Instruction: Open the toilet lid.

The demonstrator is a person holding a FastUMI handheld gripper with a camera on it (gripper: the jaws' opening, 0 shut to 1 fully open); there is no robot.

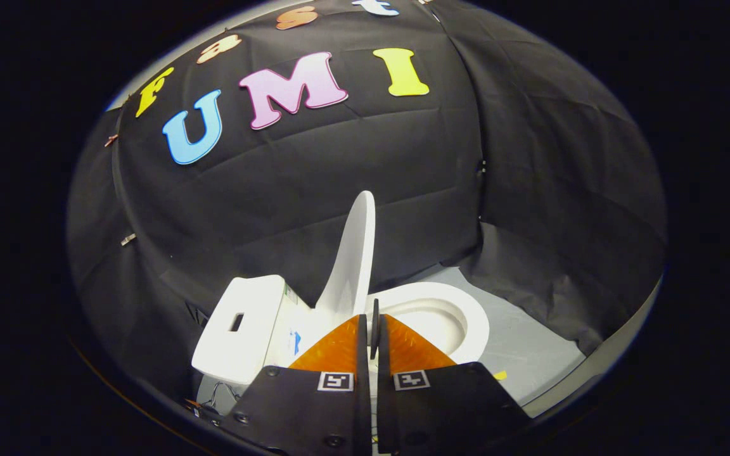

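Note:
A white toilet stands on the floor just beyond my fingers. Its lid (353, 253) is raised and stands nearly upright, seen edge-on, rising from the hinge between the tank (241, 323) and the bowl. To the right of the lid, the seat ring (466, 320) lies flat with the bowl open. My gripper (372, 320) sits low in front of the hinge area, its fingers pressed close together with only a thin slit between them. Nothing is held. The fingertips end just short of the foot of the lid and are apart from it.
A grey floor mat (530, 345) lies under and to the right of the toilet, with a small yellow tape mark (499, 375) by my right finger. Black cloth walls close in behind the tank and on the right.

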